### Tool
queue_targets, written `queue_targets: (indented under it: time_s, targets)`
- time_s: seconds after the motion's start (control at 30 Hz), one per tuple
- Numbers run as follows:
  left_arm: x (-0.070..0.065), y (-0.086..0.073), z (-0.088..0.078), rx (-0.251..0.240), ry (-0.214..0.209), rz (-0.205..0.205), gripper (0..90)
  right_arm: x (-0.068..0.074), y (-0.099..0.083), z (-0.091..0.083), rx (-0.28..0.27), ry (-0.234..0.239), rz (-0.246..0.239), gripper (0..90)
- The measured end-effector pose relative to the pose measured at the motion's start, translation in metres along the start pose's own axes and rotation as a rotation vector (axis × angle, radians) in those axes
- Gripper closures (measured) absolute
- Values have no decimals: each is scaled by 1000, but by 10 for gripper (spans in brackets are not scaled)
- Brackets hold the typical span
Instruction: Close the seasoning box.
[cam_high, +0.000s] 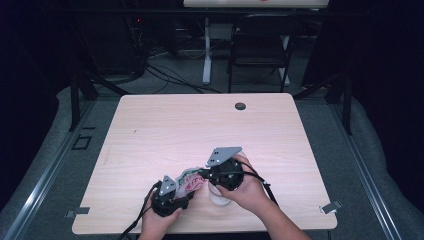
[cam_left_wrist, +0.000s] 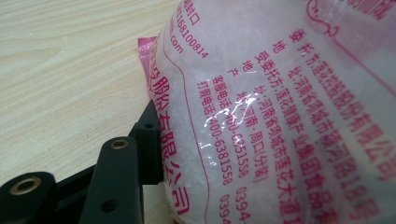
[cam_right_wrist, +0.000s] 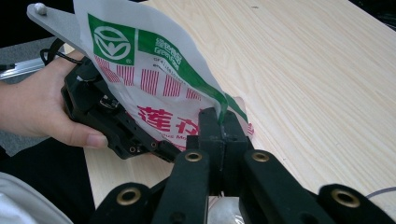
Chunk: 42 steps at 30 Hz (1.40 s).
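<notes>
High view: wooden table (cam_high: 165, 125) under dim light, both hands low near the 6 o'clock edge. Left gripper (cam_high: 172, 197) at about 7 o'clock, right gripper (cam_high: 220, 172) just toward 1 o'clock of it, a printed plastic bag (cam_high: 190, 181) stretched between the two. Something pale and rounded (cam_high: 219, 196) on the table beneath the right hand, too blurred to name. Small dark round plug (cam_high: 240, 106) near the far edge at 12 o'clock; black chair (cam_high: 260, 47) on the floor beyond. Left gripper view: bag (cam_left_wrist: 280, 102) close up, clear film with pink print over white grains, bulging from 12 to 5 o'clock; one black finger (cam_left_wrist: 149, 140) at 7 o'clock, tip against the bag's side, other finger hidden behind the film, so a firm clamp cannot be told. Bare table (cam_left_wrist: 65, 70) at 10 o'clock. Right gripper view: fingers (cam_right_wrist: 211, 135) clenched on the bag's top edge (cam_right_wrist: 154, 79), white film with green band and red print rising toward 11 o'clock; left gripper (cam_right_wrist: 100, 116) and left hand (cam_right_wrist: 37, 107) behind it at 9 o'clock.
</notes>
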<state>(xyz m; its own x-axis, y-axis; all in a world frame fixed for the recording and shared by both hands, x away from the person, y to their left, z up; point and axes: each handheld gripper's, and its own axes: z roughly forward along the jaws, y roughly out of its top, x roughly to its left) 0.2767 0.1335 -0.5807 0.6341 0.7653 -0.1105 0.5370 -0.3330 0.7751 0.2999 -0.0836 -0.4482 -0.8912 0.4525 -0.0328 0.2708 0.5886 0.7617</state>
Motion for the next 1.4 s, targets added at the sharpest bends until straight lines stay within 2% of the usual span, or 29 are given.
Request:
queue_targets:
  time_s: [0.27, 0.73, 0.8, 1.4]
  targets:
    - [1, 2, -3, -5, 12, 1, 510, 0, 0, -1, -14, 0, 2, 900]
    - [0, 7, -7, -11, 60, 53, 516, 2, 0, -5, -27, -8, -7, 900]
    - [1, 8, -8, -9, 65, 71, 516, 2, -1, -6, -25, -11, -11, 900]
    - [1, 11, -10, 2, 113, 113, 520, 2, -7, -8, -32, -12, -13, 900]
